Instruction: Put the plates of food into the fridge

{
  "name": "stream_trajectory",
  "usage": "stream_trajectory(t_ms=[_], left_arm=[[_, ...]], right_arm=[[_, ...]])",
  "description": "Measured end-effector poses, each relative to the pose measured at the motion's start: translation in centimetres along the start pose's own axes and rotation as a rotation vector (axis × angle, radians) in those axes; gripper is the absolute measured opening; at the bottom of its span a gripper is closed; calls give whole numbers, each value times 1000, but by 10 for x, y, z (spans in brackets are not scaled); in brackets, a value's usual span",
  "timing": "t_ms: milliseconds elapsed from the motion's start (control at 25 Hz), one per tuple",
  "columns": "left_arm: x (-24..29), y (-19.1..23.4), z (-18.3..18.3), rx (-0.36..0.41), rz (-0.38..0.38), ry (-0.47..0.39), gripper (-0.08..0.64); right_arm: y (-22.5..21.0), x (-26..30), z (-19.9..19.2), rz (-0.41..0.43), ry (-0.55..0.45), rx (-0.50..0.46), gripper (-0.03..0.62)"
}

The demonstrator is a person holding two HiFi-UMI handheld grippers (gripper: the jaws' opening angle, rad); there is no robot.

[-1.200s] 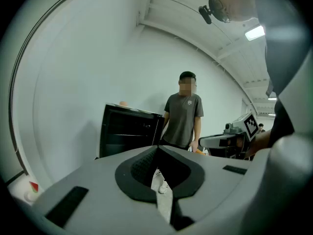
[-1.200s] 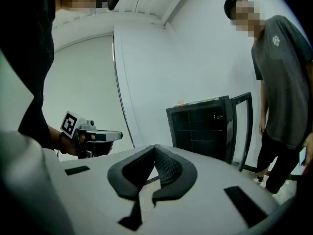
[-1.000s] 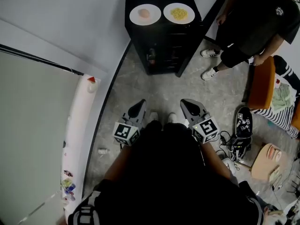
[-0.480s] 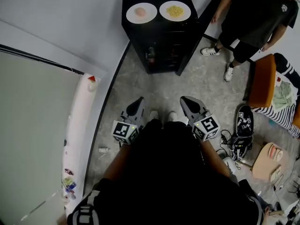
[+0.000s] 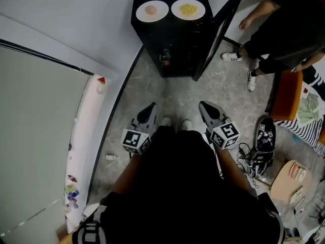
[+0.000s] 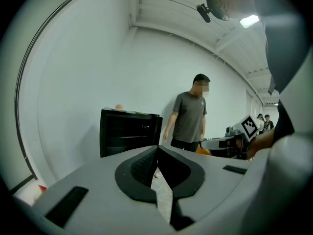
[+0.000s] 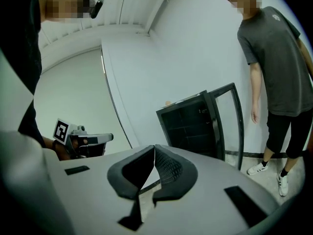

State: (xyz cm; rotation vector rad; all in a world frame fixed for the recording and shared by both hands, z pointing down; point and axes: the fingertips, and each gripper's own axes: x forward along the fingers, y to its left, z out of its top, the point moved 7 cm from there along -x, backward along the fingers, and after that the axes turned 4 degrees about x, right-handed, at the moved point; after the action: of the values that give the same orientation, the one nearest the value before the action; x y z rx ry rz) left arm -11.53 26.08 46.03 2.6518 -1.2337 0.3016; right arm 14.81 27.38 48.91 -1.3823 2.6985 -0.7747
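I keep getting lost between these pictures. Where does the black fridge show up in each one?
Head view: the fridge is at top centre, seen from above, its door open to the right and two plates on top.
Left gripper view: left of centre, just above the jaws.
Right gripper view: right of centre, door open on its right.
Shared landmark: the standing person in a dark T-shirt beside it.

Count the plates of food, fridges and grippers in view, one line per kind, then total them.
Plates of food: 2 (plate with pink food, plate with yellow food)
Fridge: 1
Grippers: 2 (left gripper, right gripper)
Total: 5
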Motion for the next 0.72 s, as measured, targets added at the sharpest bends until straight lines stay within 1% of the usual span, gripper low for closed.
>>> stream_trajectory(t_ms=[160,400,560,720], left_arm=[[2,-10,-1,3,-1,16,21],[12,-18,0,15,-18,17,21],[18,-18,3,9,-22,16,21],[19,-17,6,42,-35,19,21]], right_arm=[[-7,-13,0,8,-4,40,25],[-18,-24,-1,-17,-5,41,25],[-22,-24,-3,-21,-1,48,25],[-21,-20,-4,-21,6,47,25]])
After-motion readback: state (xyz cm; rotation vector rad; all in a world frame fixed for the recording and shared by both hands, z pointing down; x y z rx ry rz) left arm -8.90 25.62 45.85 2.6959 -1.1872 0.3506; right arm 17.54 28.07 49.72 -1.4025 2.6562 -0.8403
